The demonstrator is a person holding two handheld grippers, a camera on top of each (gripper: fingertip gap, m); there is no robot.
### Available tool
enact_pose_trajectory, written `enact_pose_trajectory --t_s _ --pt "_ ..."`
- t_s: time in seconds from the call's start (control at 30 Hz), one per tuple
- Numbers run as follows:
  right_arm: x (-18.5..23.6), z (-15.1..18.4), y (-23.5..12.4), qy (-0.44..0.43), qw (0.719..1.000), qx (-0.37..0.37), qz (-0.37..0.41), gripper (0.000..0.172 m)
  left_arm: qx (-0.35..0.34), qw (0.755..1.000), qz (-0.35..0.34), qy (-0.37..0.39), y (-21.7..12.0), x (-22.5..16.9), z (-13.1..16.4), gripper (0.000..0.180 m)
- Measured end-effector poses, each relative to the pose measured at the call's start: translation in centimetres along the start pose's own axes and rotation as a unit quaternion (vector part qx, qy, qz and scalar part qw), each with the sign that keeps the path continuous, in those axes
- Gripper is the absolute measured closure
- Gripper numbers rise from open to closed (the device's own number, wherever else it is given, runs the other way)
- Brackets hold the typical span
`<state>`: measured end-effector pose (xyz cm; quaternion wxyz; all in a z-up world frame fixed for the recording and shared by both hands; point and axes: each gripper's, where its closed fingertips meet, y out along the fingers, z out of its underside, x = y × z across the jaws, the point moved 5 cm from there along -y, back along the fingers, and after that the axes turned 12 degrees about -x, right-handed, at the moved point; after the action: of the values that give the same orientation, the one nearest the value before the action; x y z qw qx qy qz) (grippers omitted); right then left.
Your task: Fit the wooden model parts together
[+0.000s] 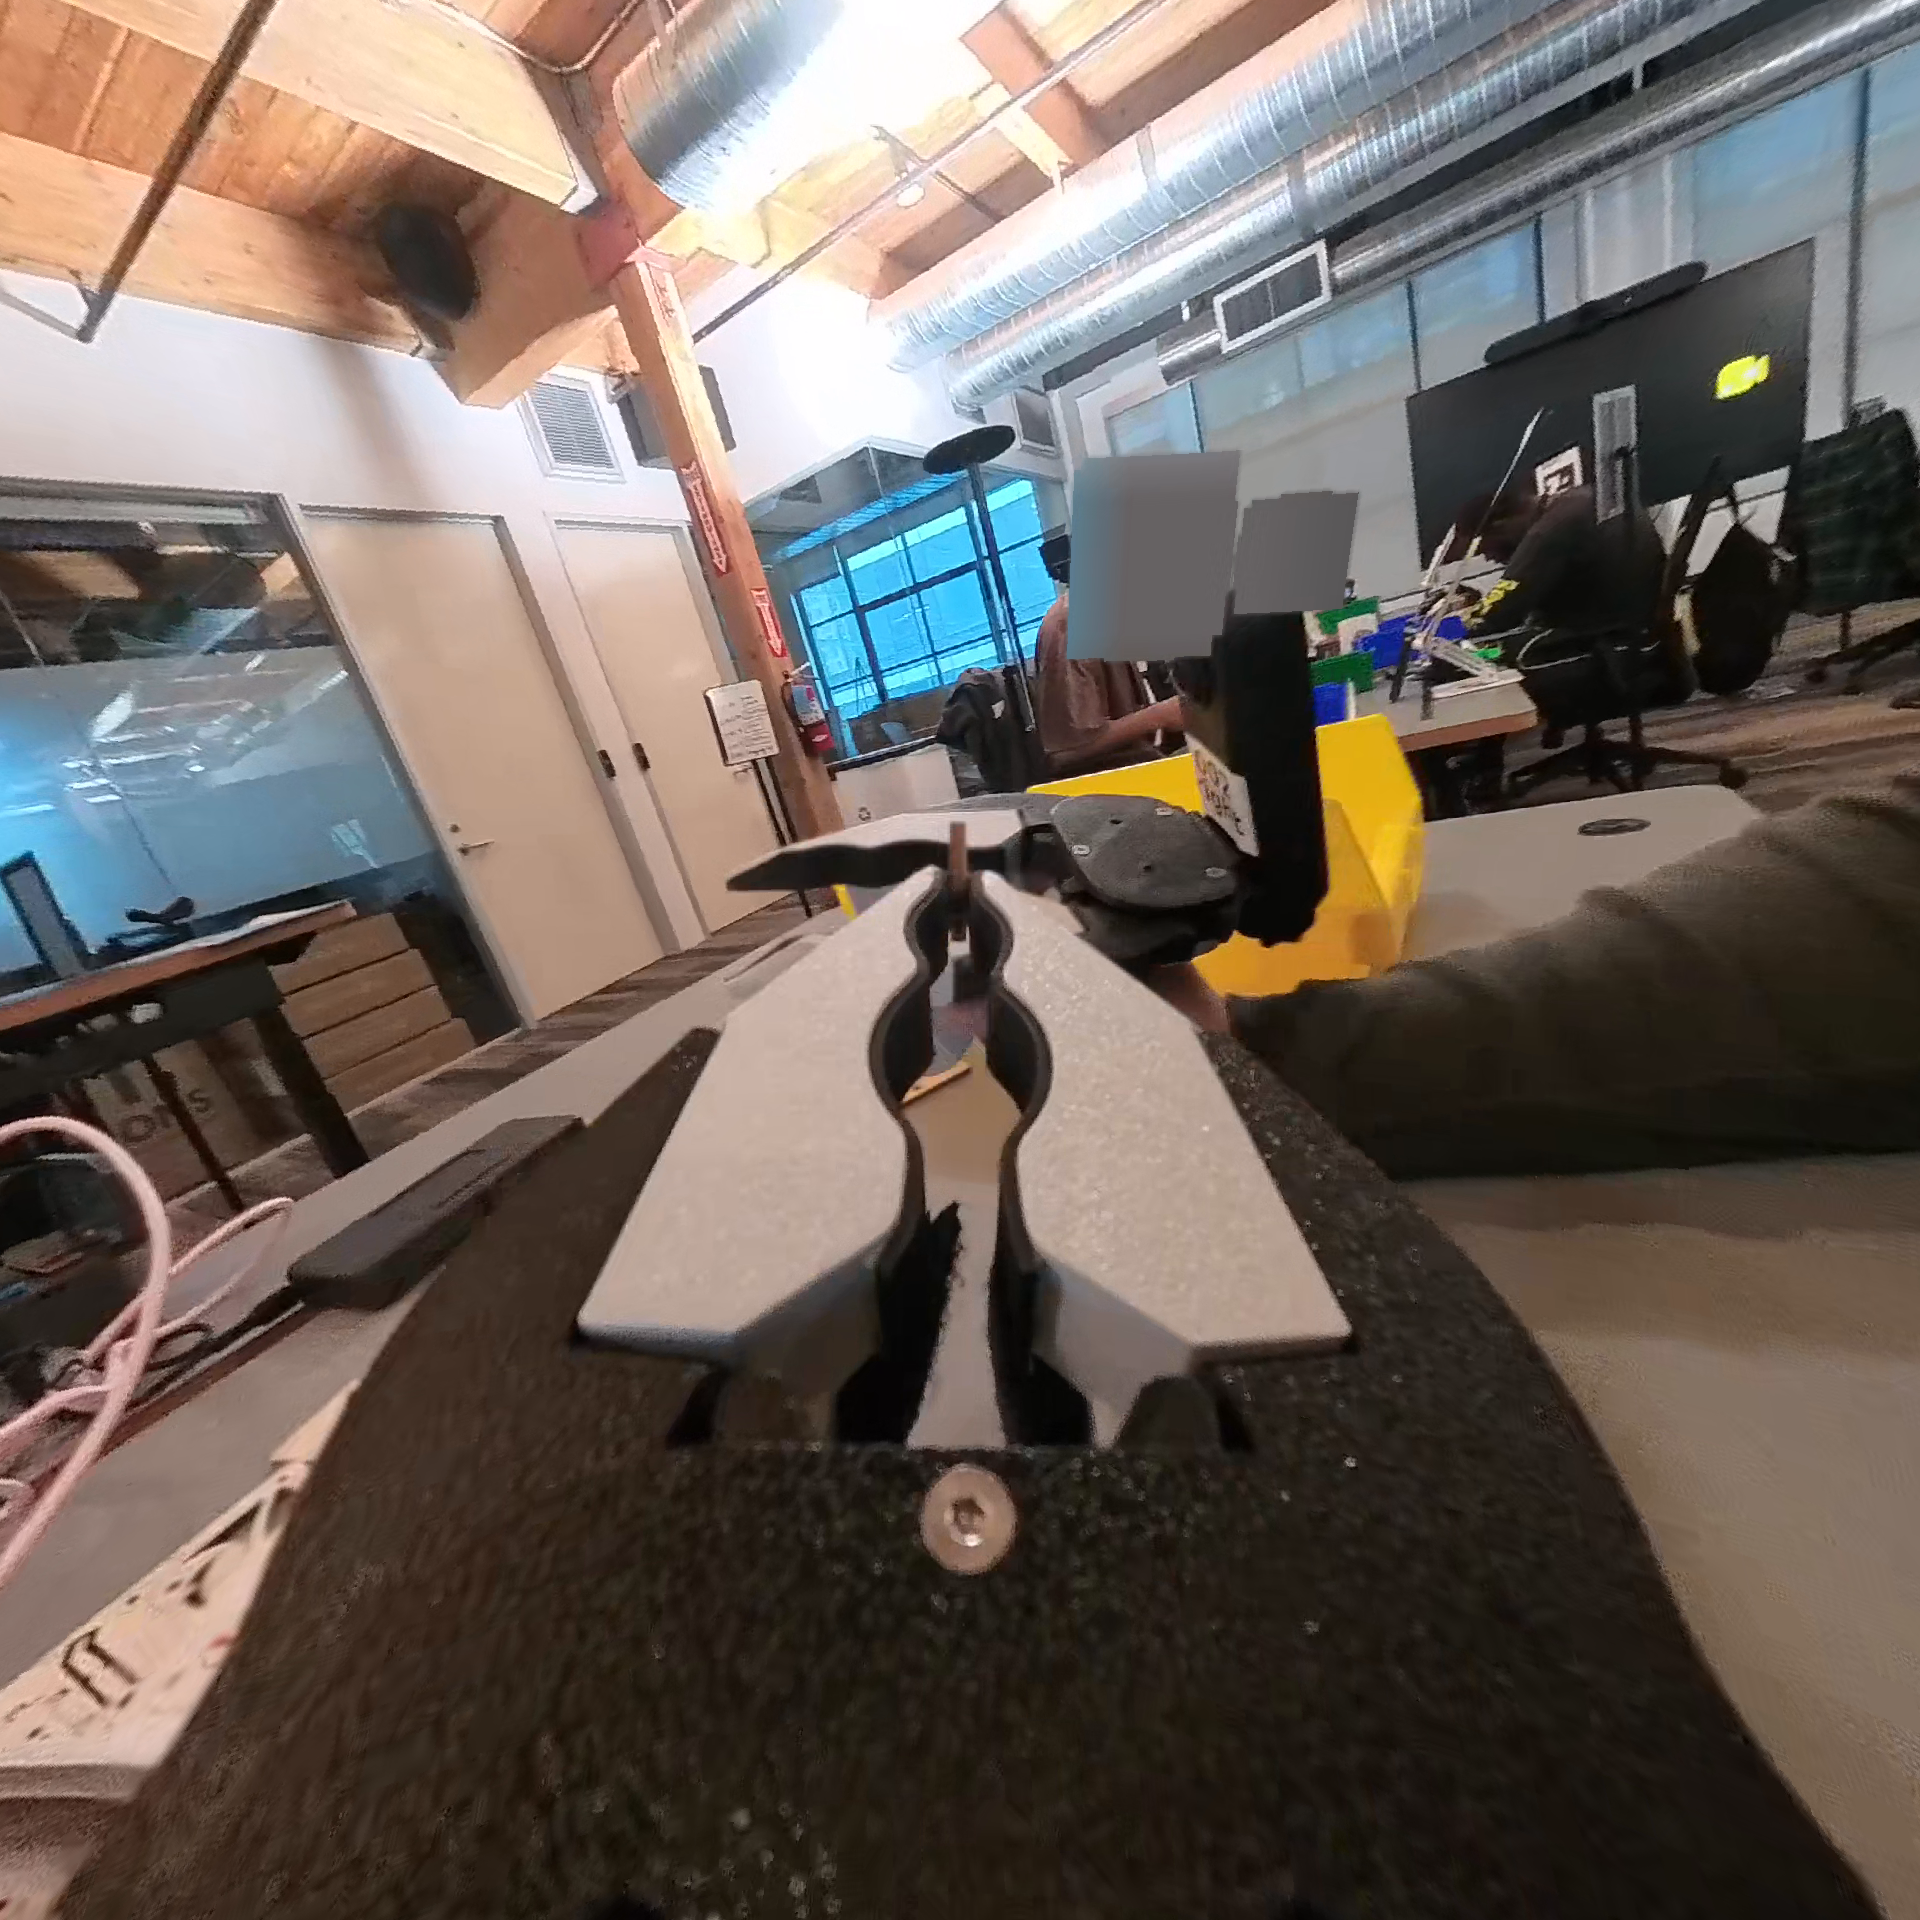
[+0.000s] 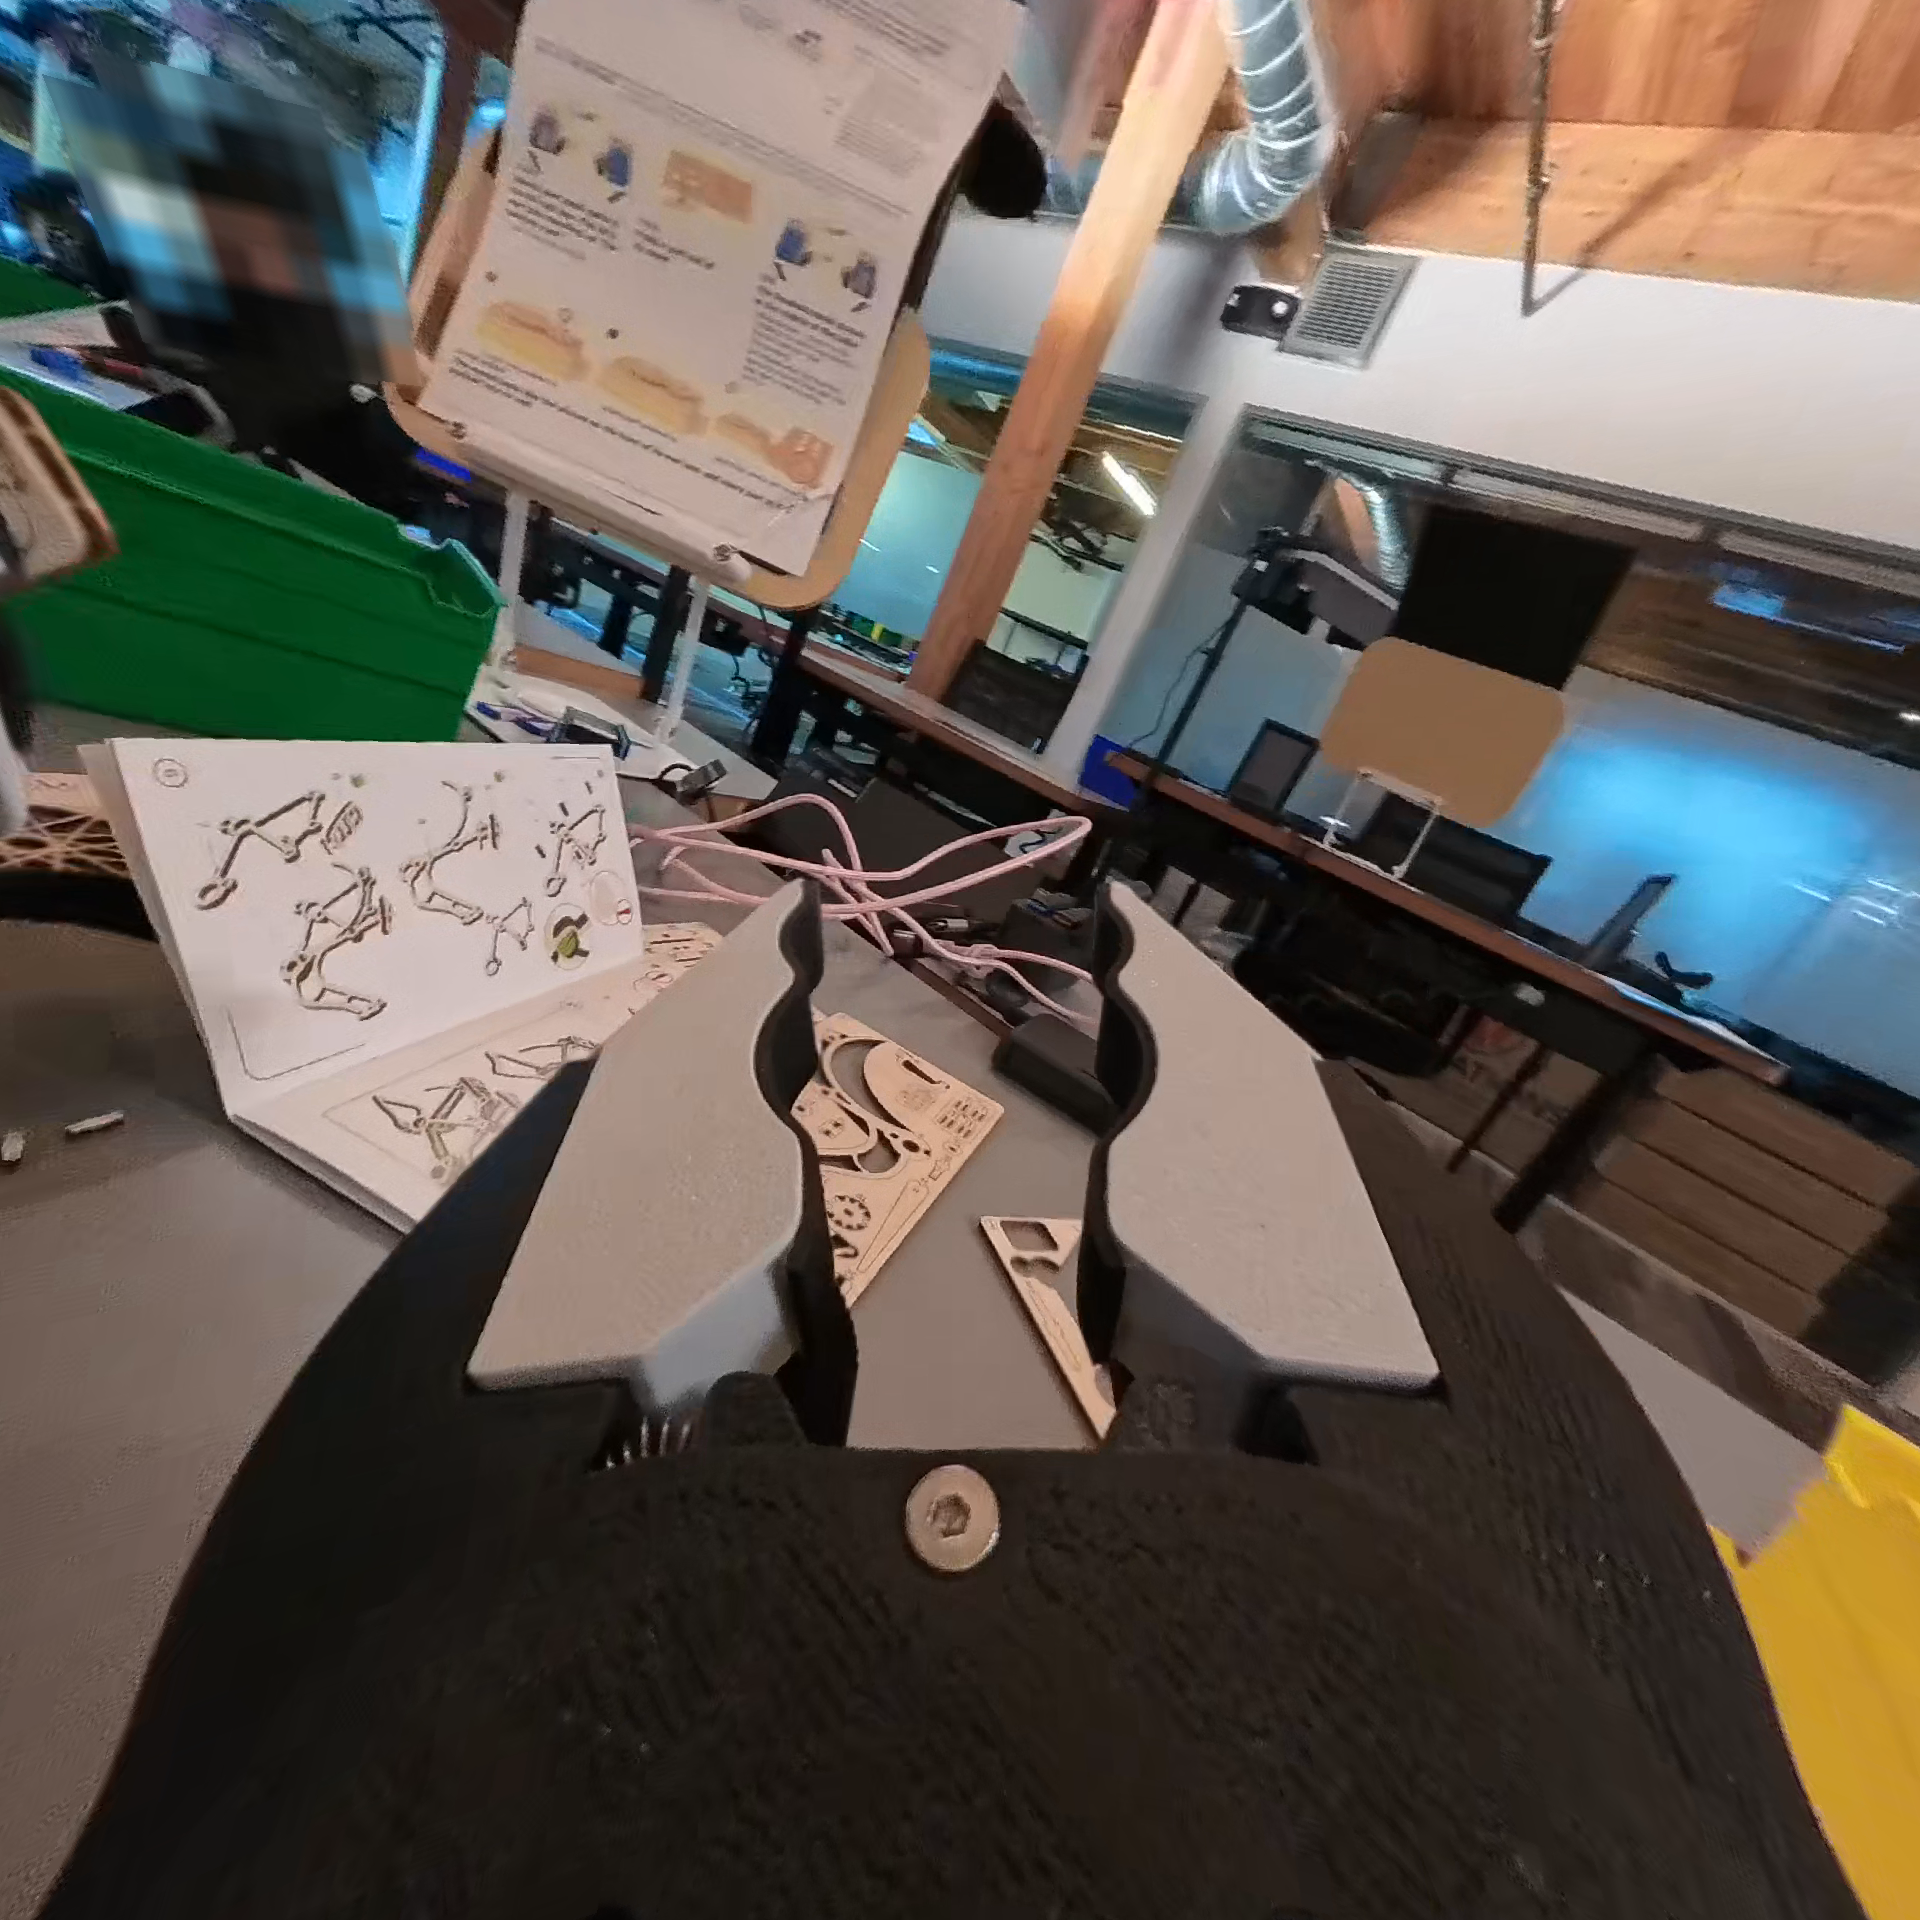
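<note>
Wooden peg (image 1: 957, 883) pinched in left gripper (image 1: 961, 920).

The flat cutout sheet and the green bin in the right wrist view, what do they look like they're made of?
Cutout sheet: thin pale plywood, apparently laser-cut, judging by dark-edged cutouts and matte tan face. Green bin: likely moulded plastic, smooth uniform colour with ridged rim.

A grey table (image 2: 156, 1299) carries an open instruction booklet (image 2: 395, 935), a laser-cut wooden sheet (image 2: 894, 1132), a triangular wooden piece (image 2: 1049, 1299), pink cables (image 2: 914, 873) and a green bin (image 2: 239, 613)
</note>
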<state>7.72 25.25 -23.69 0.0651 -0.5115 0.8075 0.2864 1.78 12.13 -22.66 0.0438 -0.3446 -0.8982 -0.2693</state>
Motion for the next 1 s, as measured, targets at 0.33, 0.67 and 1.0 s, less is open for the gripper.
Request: enact_pose_trajectory --t_s 0.33,0.67,1.0 --pt "-0.6 -1.5 -1.3 0.057 0.997 -0.041 0.028 0.122 0.000 0.998 -0.025 -0.058 -0.5 1.5 0.6 0.180" --pt "0.0 -2.6 -3.0 0.028 0.998 -0.029 0.050 0.122 0.001 1.000 0.005 -0.001 -0.3 -0.1 -0.1 0.180" --pt "0.1 -2.5 -2.9 0.046 0.997 -0.032 0.045 0.122 0.008 0.999 -0.023 0.024 -0.8 0.9 -0.3 0.180"
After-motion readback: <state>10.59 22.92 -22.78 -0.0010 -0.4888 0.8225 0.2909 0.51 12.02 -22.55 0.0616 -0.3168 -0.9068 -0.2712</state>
